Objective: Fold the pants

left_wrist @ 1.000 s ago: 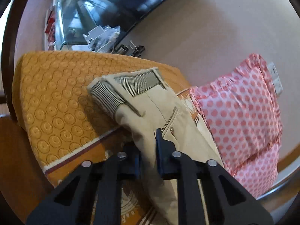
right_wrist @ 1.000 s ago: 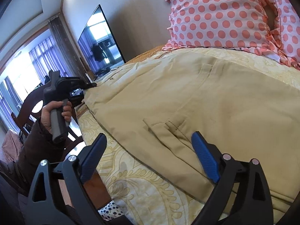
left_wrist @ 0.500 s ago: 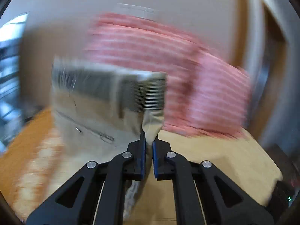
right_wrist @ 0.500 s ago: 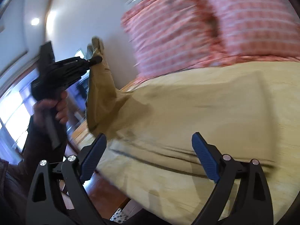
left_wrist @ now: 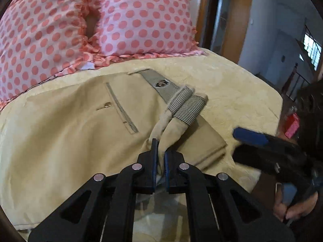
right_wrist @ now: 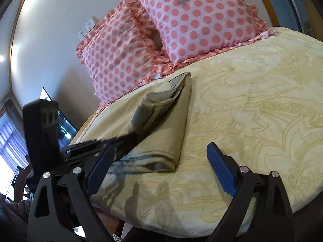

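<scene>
The left gripper [left_wrist: 159, 157] has its fingers [left_wrist: 153, 151] pinched tight on a bunch of khaki fabric just below the striped waistband [left_wrist: 188, 105] of the pants [left_wrist: 80, 137], and that grip makes sense: holding near the band lets the whole top end be carried over as one flap. From the pinch the cloth runs up to the band, which droops doubled over itself toward the polka-dot pillows [left_wrist: 97, 20], while the rest of the pants lie spread flat on the cream bedspread [left_wrist: 232, 84], in front of those pillows. A pocket slit and a small button [left_wrist: 108, 105] face up, so this side is the seat, I think.

The right gripper [right_wrist: 159, 169] sits nearer the foot of the bed than the pillows, its blue-padded fingers [right_wrist: 220, 171] spread wide with nothing between them, hanging just above the bedspread beside the folded edge of the pants. I judge it is waiting there to press or catch that edge once the flap is laid down; the fold looks partly made, not finished
</scene>
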